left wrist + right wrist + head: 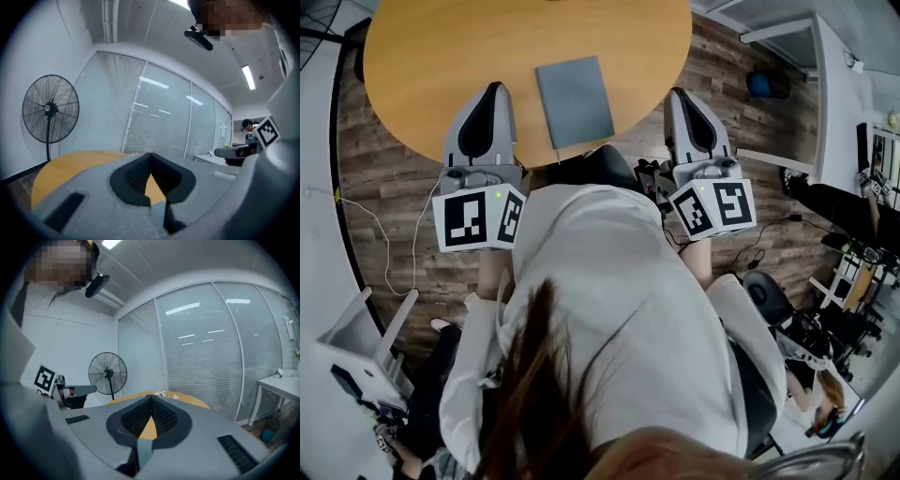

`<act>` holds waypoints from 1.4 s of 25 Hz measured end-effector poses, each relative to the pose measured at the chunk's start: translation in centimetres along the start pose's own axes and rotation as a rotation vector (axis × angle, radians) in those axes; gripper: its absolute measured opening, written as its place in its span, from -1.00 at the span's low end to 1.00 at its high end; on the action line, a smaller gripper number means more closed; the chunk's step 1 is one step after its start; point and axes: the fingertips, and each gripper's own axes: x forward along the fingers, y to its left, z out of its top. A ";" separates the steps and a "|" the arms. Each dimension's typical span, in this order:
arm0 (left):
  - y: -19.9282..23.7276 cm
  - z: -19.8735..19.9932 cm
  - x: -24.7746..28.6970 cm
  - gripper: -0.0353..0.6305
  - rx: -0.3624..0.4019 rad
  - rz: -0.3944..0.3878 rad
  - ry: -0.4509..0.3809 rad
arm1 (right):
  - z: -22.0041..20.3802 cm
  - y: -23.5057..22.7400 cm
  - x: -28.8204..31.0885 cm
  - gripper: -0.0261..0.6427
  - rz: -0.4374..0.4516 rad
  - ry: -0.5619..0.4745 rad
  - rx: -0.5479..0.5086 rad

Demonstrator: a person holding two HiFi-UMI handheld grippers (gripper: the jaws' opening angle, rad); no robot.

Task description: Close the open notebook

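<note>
Left gripper (494,90) and right gripper (679,94), jaws together and empty, flank the notebook (574,100), apparently shut flat on the table (422,56); backing off level should avoid brushing its cover.

An office, shown by blinded glass partitions (206,371), round wooden table (441,66) and pedestal fan (50,108).

Round wooden table (441,56), standing fan (50,108), glass wall with blinds (206,357), plank floor (394,187), white desk (281,379)
</note>
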 end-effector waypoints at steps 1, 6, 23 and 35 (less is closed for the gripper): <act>0.0 -0.1 0.2 -0.85 -0.006 -0.002 0.001 | -0.1 0.0 0.1 -0.92 -0.002 0.001 -0.002; -0.5 0.0 0.7 -0.85 0.013 -0.008 0.001 | -0.1 -0.1 0.5 -0.91 -0.006 -0.002 0.000; -0.5 -1.4 1.3 -0.85 -0.004 -0.013 0.041 | -0.7 0.3 1.6 -0.92 0.012 0.021 -0.013; -1.1 -1.4 1.5 -0.84 -0.005 -0.035 0.044 | -1.0 0.3 2.1 -0.92 0.018 0.025 -0.018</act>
